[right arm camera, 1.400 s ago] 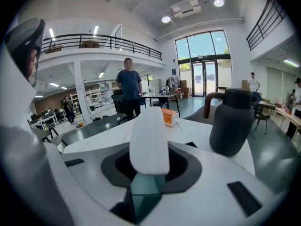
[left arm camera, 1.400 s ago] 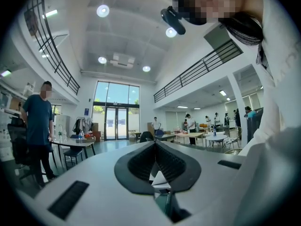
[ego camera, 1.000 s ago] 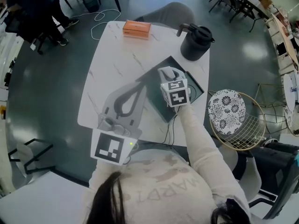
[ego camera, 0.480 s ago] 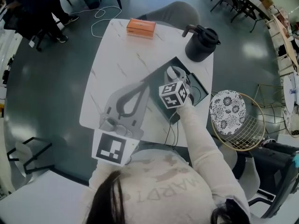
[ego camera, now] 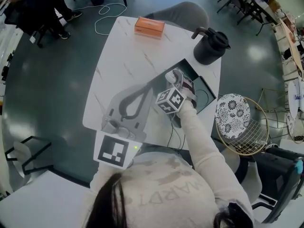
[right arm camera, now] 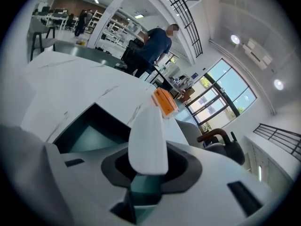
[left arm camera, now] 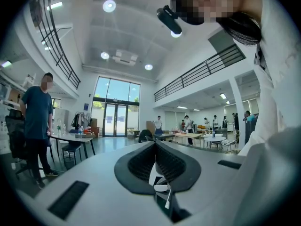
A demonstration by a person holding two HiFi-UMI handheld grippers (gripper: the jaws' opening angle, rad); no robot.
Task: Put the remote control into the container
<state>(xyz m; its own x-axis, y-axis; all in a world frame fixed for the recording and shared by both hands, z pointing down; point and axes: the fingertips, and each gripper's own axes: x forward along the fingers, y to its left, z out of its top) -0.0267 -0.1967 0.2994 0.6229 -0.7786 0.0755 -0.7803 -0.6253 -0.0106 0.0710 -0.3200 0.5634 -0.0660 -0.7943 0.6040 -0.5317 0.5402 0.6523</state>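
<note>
The white remote control [ego camera: 172, 75] [right arm camera: 148, 136] sticks out from between the jaws of my right gripper [ego camera: 179, 85] [right arm camera: 150, 166], which is shut on it. That gripper tilts down over the dark, shallow container [ego camera: 203, 95] [right arm camera: 89, 132] on the right half of the white table [ego camera: 128, 56]; the remote hangs above the container's near corner. My left gripper [ego camera: 144, 88] [left arm camera: 155, 143] is held level over the table's front left with its jaws shut and nothing between them.
An orange box [ego camera: 149, 25] [right arm camera: 164, 101] lies at the table's far edge. A black kettle [ego camera: 212, 46] [right arm camera: 221, 142] stands at the far right corner. A wire chair with a patterned cushion [ego camera: 232, 115] is right of the table. A person [left arm camera: 36, 117] stands beyond.
My right gripper has rolled and sunk toward the container with the remote still in it; its marker cube shows a different face. The left gripper has barely shifted in view.
</note>
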